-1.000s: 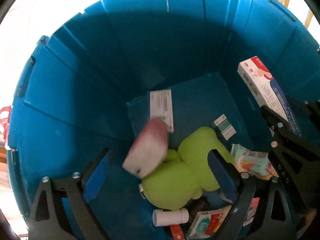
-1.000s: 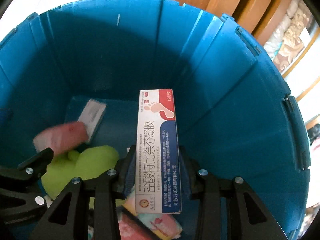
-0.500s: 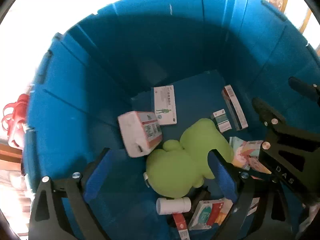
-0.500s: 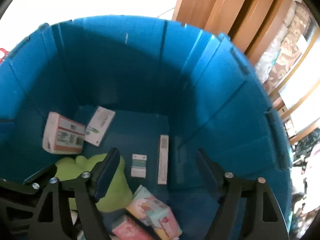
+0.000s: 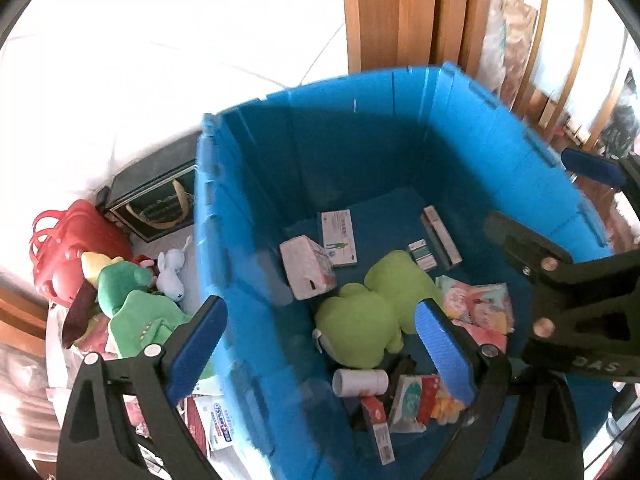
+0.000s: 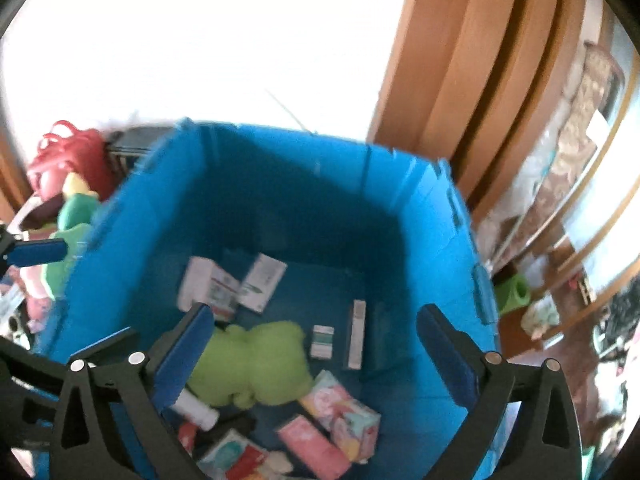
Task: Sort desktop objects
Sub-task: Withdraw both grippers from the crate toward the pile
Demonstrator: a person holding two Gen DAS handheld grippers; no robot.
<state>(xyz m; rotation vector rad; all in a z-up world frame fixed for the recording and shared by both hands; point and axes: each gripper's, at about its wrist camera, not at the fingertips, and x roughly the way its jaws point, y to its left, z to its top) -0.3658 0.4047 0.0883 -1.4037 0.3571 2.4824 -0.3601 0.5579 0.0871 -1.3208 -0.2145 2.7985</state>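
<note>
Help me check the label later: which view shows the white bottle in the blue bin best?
The left wrist view. There the white bottle lies on its side in full sight, below the green plush toy in the blue bin. In the right wrist view the bottle is blurred and partly hidden behind a finger of the right gripper.

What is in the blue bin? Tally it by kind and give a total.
Green plush toy: 1
White bottle: 1
Cardboard boxes: 5
Soft printed packs: 3
Total: 10 in the blue bin; one dark item unidentifiable.
</note>
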